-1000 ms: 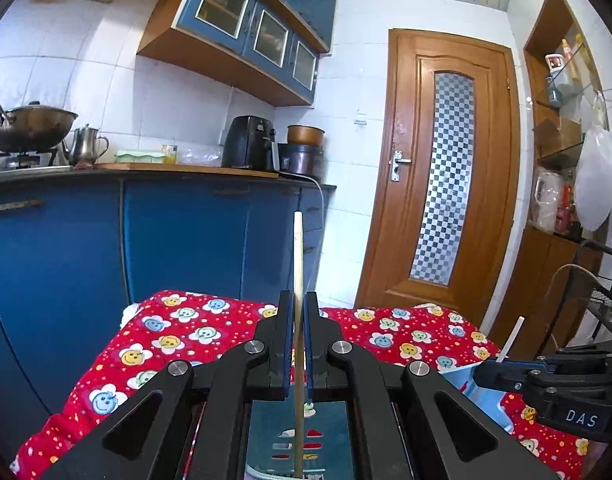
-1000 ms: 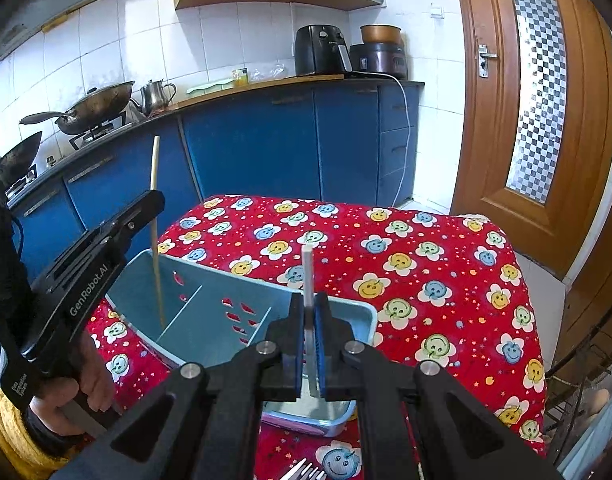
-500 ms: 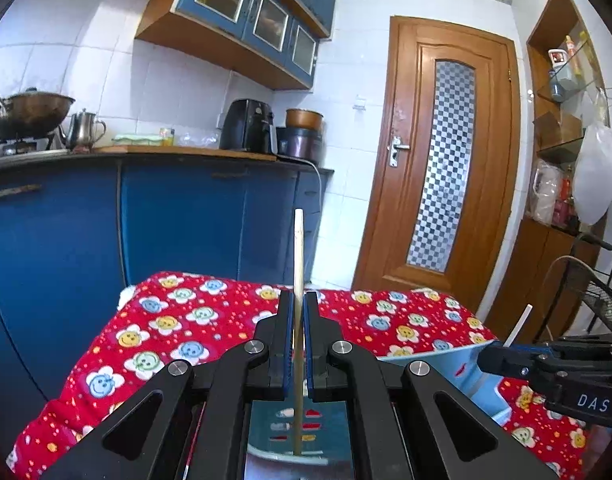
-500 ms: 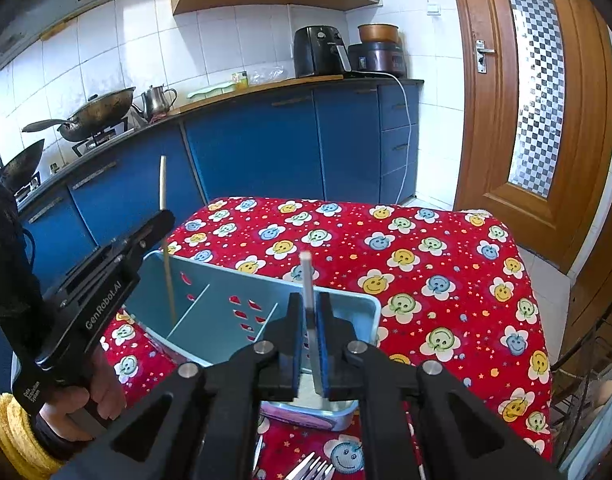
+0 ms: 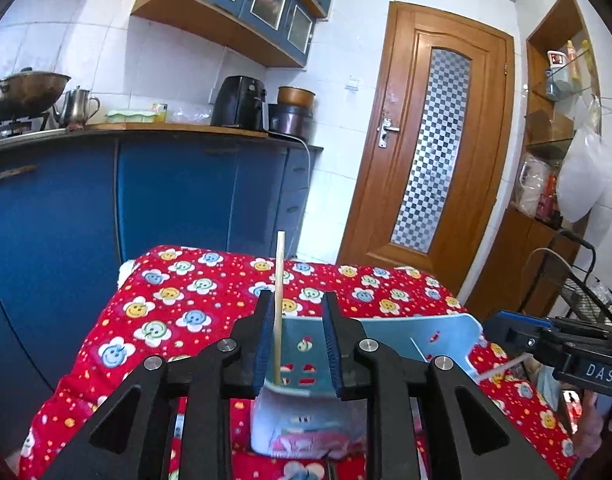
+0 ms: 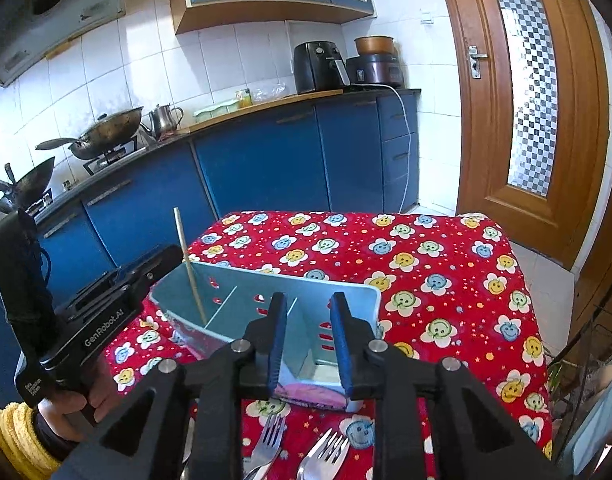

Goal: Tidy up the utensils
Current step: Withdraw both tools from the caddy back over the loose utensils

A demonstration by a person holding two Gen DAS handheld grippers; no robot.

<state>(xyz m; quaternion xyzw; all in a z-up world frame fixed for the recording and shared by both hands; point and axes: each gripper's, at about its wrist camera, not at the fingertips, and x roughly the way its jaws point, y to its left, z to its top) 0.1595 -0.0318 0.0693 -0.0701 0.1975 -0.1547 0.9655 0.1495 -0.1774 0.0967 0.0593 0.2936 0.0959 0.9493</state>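
Note:
A light blue utensil holder (image 6: 358,300) with dividers stands on the red flowered tablecloth (image 6: 426,264). A wooden chopstick (image 5: 279,300) stands upright in its left compartment, between the fingers of my left gripper (image 5: 298,300) and close to the left pad. Those jaws are opening and do not press on it. The right wrist view shows the same chopstick (image 6: 190,268) beside the left gripper (image 6: 174,252). My right gripper (image 6: 309,300) hangs over the holder's right end, its jaws opening with nothing between them. A white stick (image 5: 502,369) leans there below the right gripper (image 5: 494,322).
Two forks (image 6: 266,440) (image 6: 326,452) lie on the cloth at the near edge, under my right gripper. A pink thing (image 6: 306,392) lies against the holder's near side. Blue cabinets (image 5: 166,208) stand behind the table, a wooden door (image 5: 434,160) and a wire rack (image 5: 586,292) to the right.
Both grippers were shut on their sticks and now stand open. The wooden chopstick stays upright in the holder; the white stick has tipped over. Both grippers have drawn back a little.

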